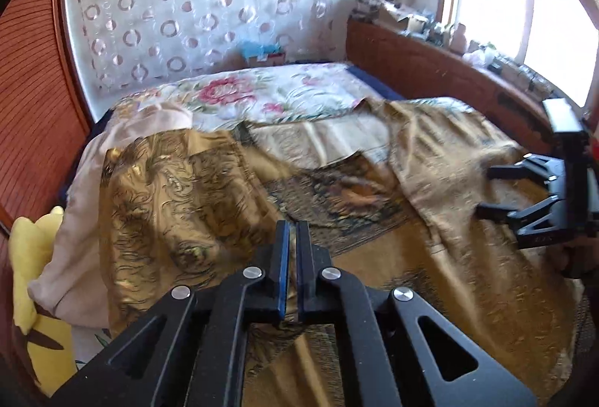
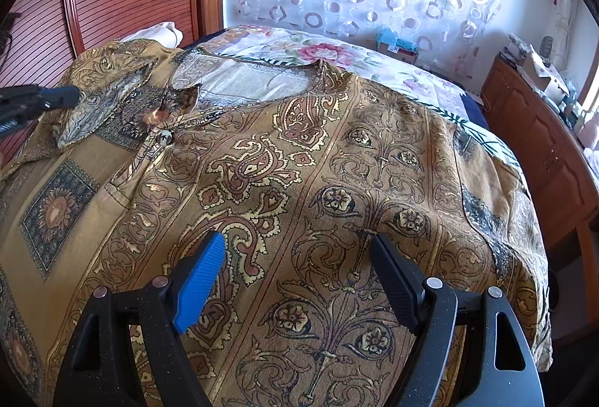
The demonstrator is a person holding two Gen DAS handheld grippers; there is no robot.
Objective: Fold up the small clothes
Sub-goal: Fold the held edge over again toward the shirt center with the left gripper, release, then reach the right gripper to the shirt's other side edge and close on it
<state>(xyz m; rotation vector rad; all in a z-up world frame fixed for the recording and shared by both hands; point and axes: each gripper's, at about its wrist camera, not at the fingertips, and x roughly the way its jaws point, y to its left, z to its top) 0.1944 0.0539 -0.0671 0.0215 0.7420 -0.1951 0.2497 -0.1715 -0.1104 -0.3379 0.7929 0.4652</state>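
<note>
The gold-brown paisley-printed button shirt [image 2: 299,182] lies spread across the bed with the floral cover [image 2: 374,58], filling the middle of the right wrist view — collar at upper left, buttons just below it. By the look of it the folding has barely begun: one collar-side flap is lifted at the left of the frame, the body lies flat and open, and every real fold appears to be left. The left gripper [image 1: 292,231] has its fingers pressed together; in the right wrist view its tip meets the raised flap [image 2: 108,96], so it seems to be pinching that cloth. The right gripper [image 2: 299,249] — fingers spread wide, holding nothing — hovers just above the shirt's lower panel.
</note>
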